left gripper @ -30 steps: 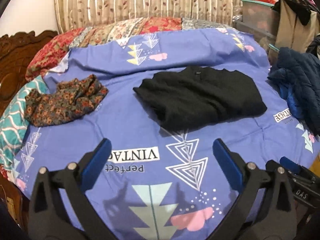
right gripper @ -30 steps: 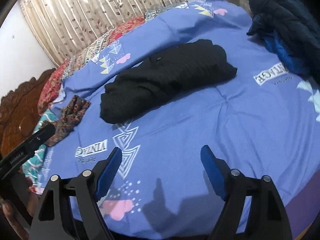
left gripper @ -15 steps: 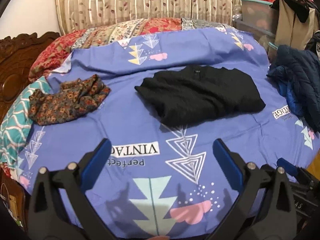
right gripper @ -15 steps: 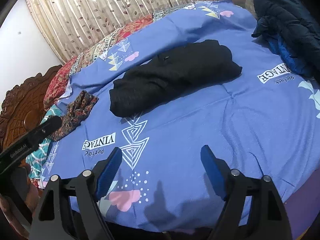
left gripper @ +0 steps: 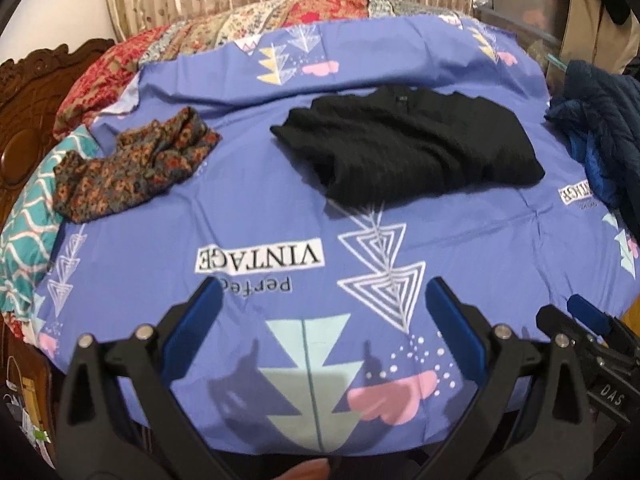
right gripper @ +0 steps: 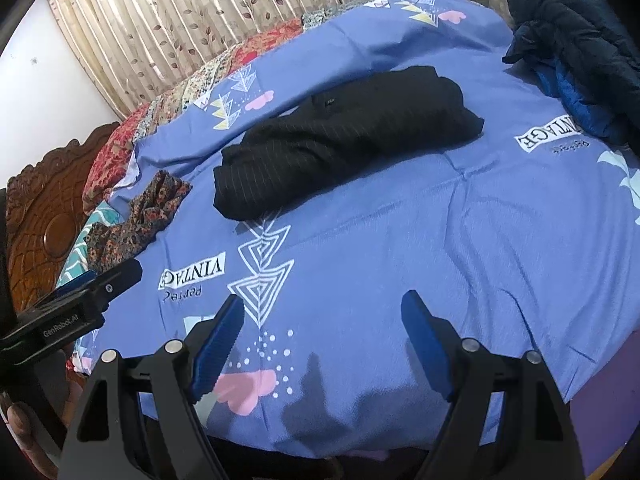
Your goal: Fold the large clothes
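A folded black garment point(left gripper: 408, 148) lies in the middle of a blue printed bedsheet point(left gripper: 256, 208); it also shows in the right wrist view point(right gripper: 344, 140). A crumpled floral garment point(left gripper: 132, 168) lies to its left, seen too in the right wrist view point(right gripper: 140, 220). My left gripper point(left gripper: 324, 300) is open and empty, held above the sheet's near edge, well short of the black garment. My right gripper point(right gripper: 322, 316) is open and empty, also over the near edge. Each gripper shows at the edge of the other's view.
A dark blue jacket point(left gripper: 604, 128) is heaped at the bed's right side, also in the right wrist view point(right gripper: 576, 44). A carved wooden headboard point(left gripper: 28, 96) stands at the left. A patterned quilt point(left gripper: 240, 28) and curtain point(right gripper: 192, 16) lie behind. Storage boxes point(left gripper: 520, 4) stand at the far right.
Both grippers have drawn back toward the near edge of the bed, so more of the sheet's front shows. Both stay open. The clothes have not moved.
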Demonstrator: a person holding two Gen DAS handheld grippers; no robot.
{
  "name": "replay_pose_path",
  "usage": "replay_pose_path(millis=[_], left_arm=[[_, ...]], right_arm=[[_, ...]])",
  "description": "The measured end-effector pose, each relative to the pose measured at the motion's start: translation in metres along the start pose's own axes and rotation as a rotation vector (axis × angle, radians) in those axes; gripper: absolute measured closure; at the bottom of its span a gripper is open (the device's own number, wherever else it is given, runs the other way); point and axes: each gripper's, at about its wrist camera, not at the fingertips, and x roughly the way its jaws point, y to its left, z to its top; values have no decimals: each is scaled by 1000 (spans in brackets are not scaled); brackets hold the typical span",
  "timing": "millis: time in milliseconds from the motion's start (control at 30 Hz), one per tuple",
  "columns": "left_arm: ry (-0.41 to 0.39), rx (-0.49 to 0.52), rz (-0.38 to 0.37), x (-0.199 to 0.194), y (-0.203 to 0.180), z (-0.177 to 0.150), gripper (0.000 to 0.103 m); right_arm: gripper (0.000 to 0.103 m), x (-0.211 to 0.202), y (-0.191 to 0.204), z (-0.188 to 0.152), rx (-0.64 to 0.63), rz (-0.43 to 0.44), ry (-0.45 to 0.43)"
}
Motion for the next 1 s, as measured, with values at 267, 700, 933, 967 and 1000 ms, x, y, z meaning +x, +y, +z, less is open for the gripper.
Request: replay_pose_path(millis=[267,700,933,967,1000], left_arm=[[57,25,-38,3,-10,-9,6],[52,40,-34,0,-9,-12,6],[53,43,-19,1,-7,-14,6],[51,47,-18,1,-8,-14,6],[51,48,-17,1,-9,-14,6]], right_arm=[[10,-2,-3,-7,13,-20,6],[10,3,1,-7,7,-19,24],[10,4,1,-7,3,-19,26],[10,4,1,-7,3,-18,26],[10,5,0,-6,3,-18,26]])
